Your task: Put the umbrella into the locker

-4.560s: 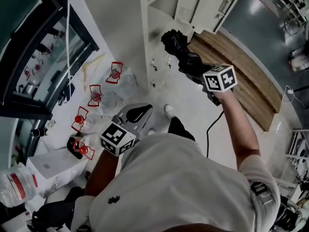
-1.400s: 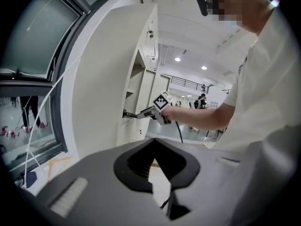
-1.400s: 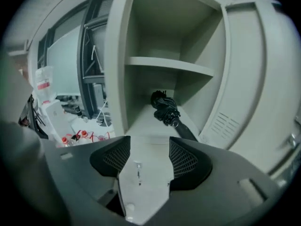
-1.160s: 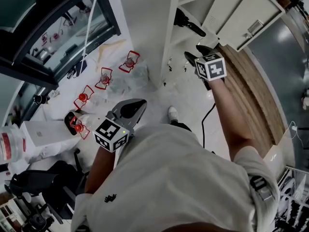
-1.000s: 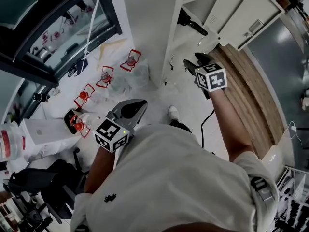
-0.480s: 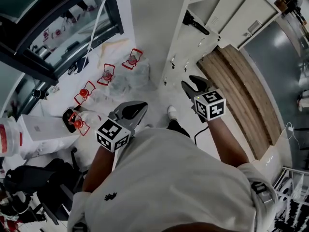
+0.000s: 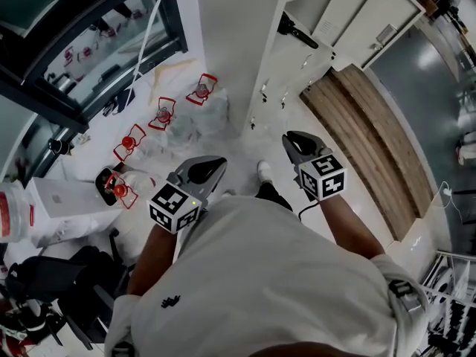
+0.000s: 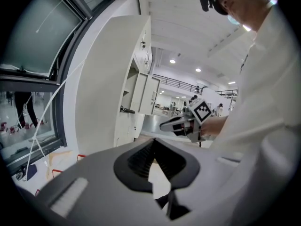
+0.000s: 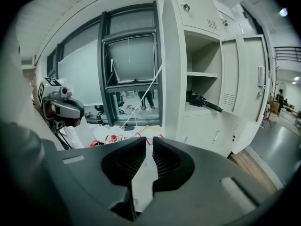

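Observation:
The black folded umbrella lies on a shelf inside the open white locker; in the right gripper view the umbrella pokes its handle out past the shelf edge. My right gripper hangs well back from the locker, over the floor. Its jaws are closing to a slim gap, with nothing between them. My left gripper stays low at my left side, shut and holding nothing. In the left gripper view the right gripper and the umbrella show beyond it.
The locker door stands swung open to the right. Several red wire frames lie on the floor below a dark-framed window. A wooden floor strip runs at the right. A white box and clutter sit at the left.
The right gripper has drawn back from the locker toward my body and its jaws have narrowed. The umbrella stays on the shelf. The left gripper has barely shifted.

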